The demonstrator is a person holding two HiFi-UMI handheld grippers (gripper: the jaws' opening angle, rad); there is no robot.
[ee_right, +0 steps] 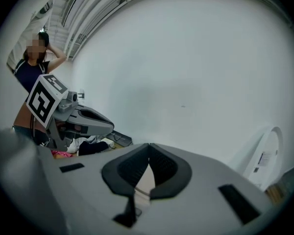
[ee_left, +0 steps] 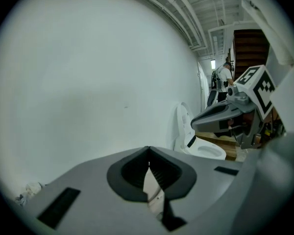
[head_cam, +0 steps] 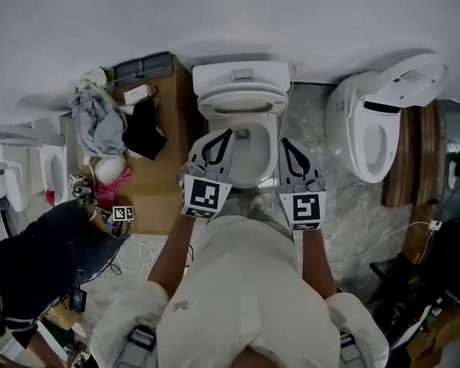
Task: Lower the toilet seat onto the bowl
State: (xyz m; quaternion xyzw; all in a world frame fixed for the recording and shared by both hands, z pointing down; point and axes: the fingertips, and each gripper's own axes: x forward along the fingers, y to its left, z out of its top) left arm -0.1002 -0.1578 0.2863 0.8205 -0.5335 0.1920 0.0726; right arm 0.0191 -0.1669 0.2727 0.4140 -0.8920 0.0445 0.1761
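My left gripper [head_cam: 224, 135] hangs over the left rim of the bowl [head_cam: 253, 177], fingers [ee_left: 132, 173] pressed together on nothing. My right gripper [head_cam: 286, 140] mirrors it at the right rim, equally closed and empty. The toilet seat [head_cam: 242, 102] stands raised against the tank [head_cam: 241, 73] just beyond both, so I judge I'm squaring up to tip it down evenly. Clothes [head_cam: 98, 117] heap on a wooden platform [head_cam: 165, 182] at left, and a second toilet [head_cam: 368, 129] stands on the stone floor [head_cam: 345, 205] at right.

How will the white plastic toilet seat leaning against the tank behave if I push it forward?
The white plastic toilet seat looks rigid, so it should probably swing as one piece, not bend. Standing upright against the white ceramic tank, it may drop fast once tipped forward.
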